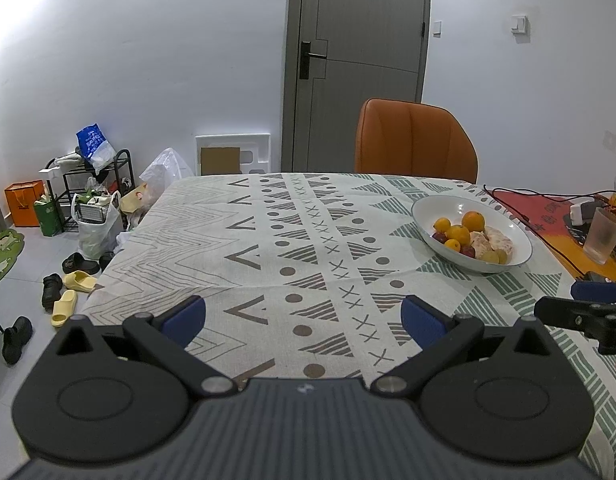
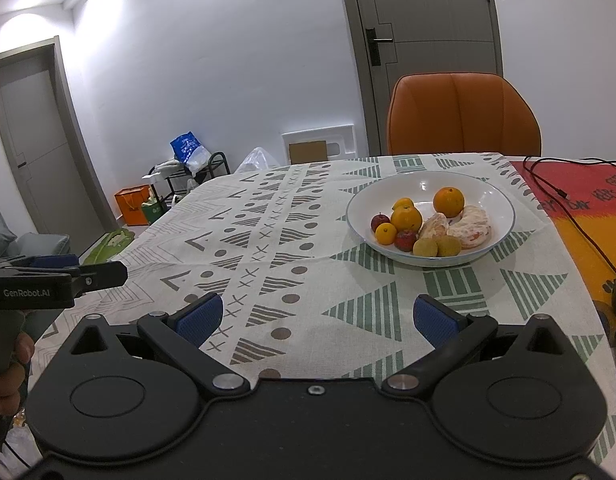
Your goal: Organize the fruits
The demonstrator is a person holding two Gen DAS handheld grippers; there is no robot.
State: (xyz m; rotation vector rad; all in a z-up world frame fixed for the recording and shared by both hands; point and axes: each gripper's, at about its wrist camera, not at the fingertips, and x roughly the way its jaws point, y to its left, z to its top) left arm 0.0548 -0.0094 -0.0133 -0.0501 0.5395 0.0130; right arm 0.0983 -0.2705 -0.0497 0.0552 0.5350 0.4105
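The left hand-held gripper (image 1: pixel 304 318) hovers above the near part of the worktop (image 1: pixel 268 240), released, with its two blue pads wide apart and nothing between them. The right hand-held gripper (image 2: pixel 315 318) is also released, its blue pads spread wide over the patterned cloth, and it grasps nothing. In the right wrist view the left hand-held gripper appears at the left edge, held by a hand (image 2: pixel 6 376) around its grip.

The fruits are all in a white bowl (image 2: pixel 495 196), which stands on the cloth at the right and far part of the worktop, well apart from both grippers. Inside it there is a big orange (image 2: pixel 449 201) at the far side, a smaller orange (image 2: pixel 406 218) near the middle, and a small orange (image 2: pixel 385 233) in front of it. Two peeled citrus pieces (image 2: pixel 469 227) lie at the right side of the bowl. Two small red fruits (image 2: pixel 405 240) and two yellow-green round fruits (image 2: pixel 435 246) lie at the near side, touching each other.

To the right of the bowl a red and orange mat (image 2: pixel 579 196) covers the worktop, with a black cable (image 2: pixel 547 184) lying across it. In the left wrist view a frosted cup (image 1: pixel 605 236) stands on this mat. Behind the worktop stands an orange chair (image 1: pixel 413 140), before a grey door (image 1: pixel 359 40). On the floor at the left are shoes and slippers (image 1: pixel 70 288) and a shoe rack (image 1: pixel 96 184) with bags.
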